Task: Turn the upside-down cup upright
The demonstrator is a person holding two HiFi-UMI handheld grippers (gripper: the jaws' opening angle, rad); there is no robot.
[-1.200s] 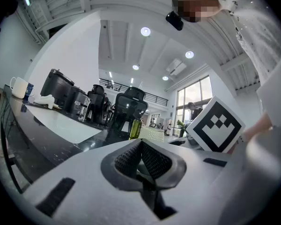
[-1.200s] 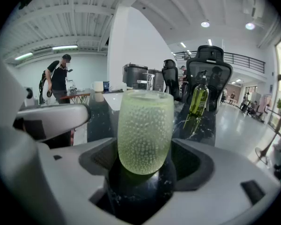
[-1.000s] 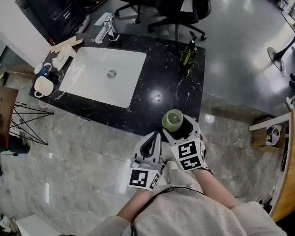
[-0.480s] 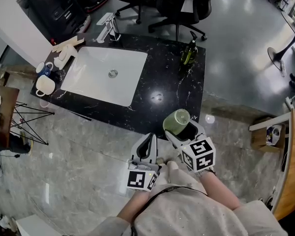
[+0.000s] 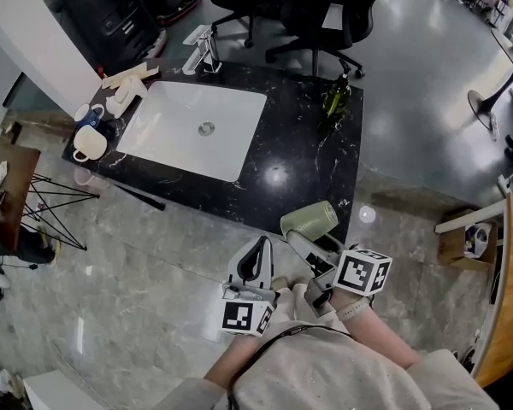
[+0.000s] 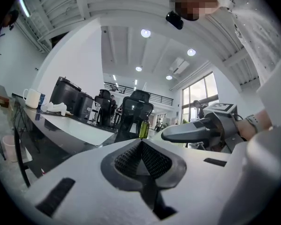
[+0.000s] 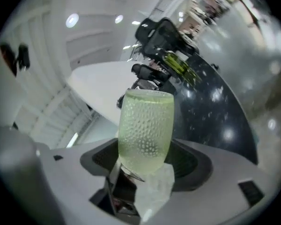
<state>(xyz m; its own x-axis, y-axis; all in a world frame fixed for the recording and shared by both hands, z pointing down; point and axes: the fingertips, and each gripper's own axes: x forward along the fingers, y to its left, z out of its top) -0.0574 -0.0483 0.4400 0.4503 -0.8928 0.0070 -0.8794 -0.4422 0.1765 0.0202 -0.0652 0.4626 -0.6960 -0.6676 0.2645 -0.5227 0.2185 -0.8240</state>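
A pale green dimpled cup (image 5: 309, 219) (image 7: 145, 128) lies on its side in the air just off the near right corner of the black counter (image 5: 299, 152). My right gripper (image 5: 306, 239) (image 7: 145, 163) is shut on it, rolled over so its marker cube faces up and right. The cup sticks out past the jaws, towards the counter. My left gripper (image 5: 258, 255) (image 6: 141, 150) hangs beside it over the floor, shut with nothing between its jaws.
A white sink (image 5: 193, 130) with a tap (image 5: 201, 54) is set in the counter. A green soap bottle (image 5: 336, 99) stands at the far right. Mugs (image 5: 86, 143) crowd the left end. Office chairs (image 5: 312, 11) stand behind. A wire stand (image 5: 43, 203) is on the floor at left.
My right gripper has rolled and pulled back towards me, tipping the cup from standing bottom-up to lying on its side. The left gripper has hardly moved.
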